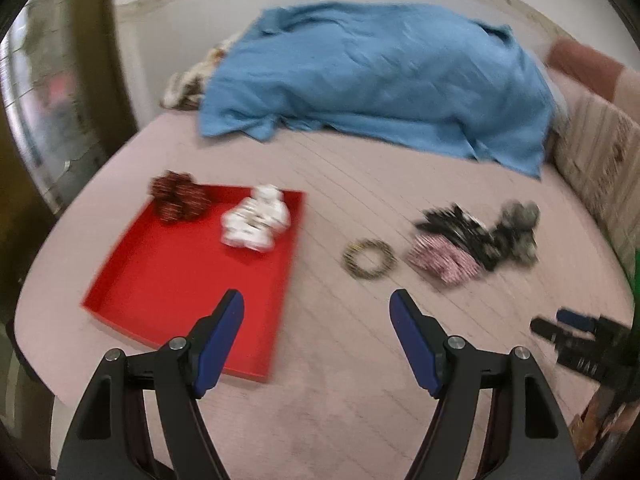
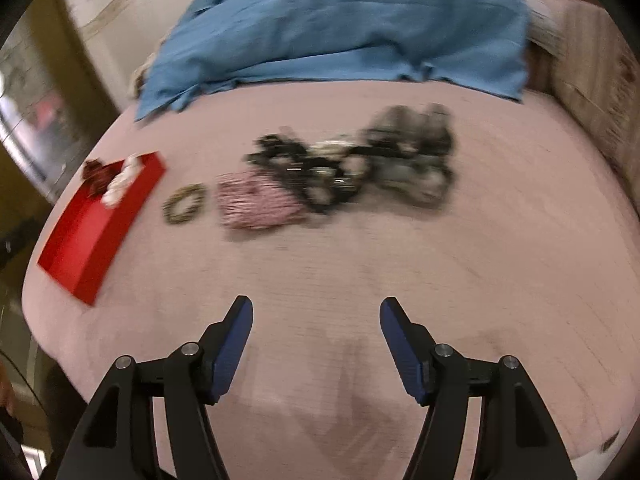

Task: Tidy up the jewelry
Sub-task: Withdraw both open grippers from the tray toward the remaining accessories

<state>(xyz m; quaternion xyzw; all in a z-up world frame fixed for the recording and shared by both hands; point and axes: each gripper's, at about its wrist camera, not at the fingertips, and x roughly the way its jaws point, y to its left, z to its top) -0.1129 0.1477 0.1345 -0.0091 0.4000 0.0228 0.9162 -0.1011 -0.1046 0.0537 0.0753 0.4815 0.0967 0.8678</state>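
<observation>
A red tray (image 1: 168, 280) lies on the pink bed cover and holds a dark red bangle stack (image 1: 179, 197) and a white bangle stack (image 1: 256, 218). It also shows in the right wrist view (image 2: 92, 240). A gold-green bangle ring (image 1: 368, 259) lies right of the tray, also in the right wrist view (image 2: 185, 204). Beside it lie pink bangles (image 1: 442, 258), black bangles (image 1: 460, 226) and grey bangles (image 1: 518, 226); they show blurred in the right wrist view (image 2: 256, 200). My left gripper (image 1: 316, 316) is open and empty, over the tray's near right edge. My right gripper (image 2: 316, 320) is open and empty, well short of the pile, and shows in the left wrist view (image 1: 568, 326).
A crumpled blue sheet (image 1: 372, 76) covers the far part of the bed. A patterned cloth (image 1: 188, 84) pokes out at its left. A headboard or wall panel (image 1: 600, 176) runs along the right. The bed edge drops off at the left.
</observation>
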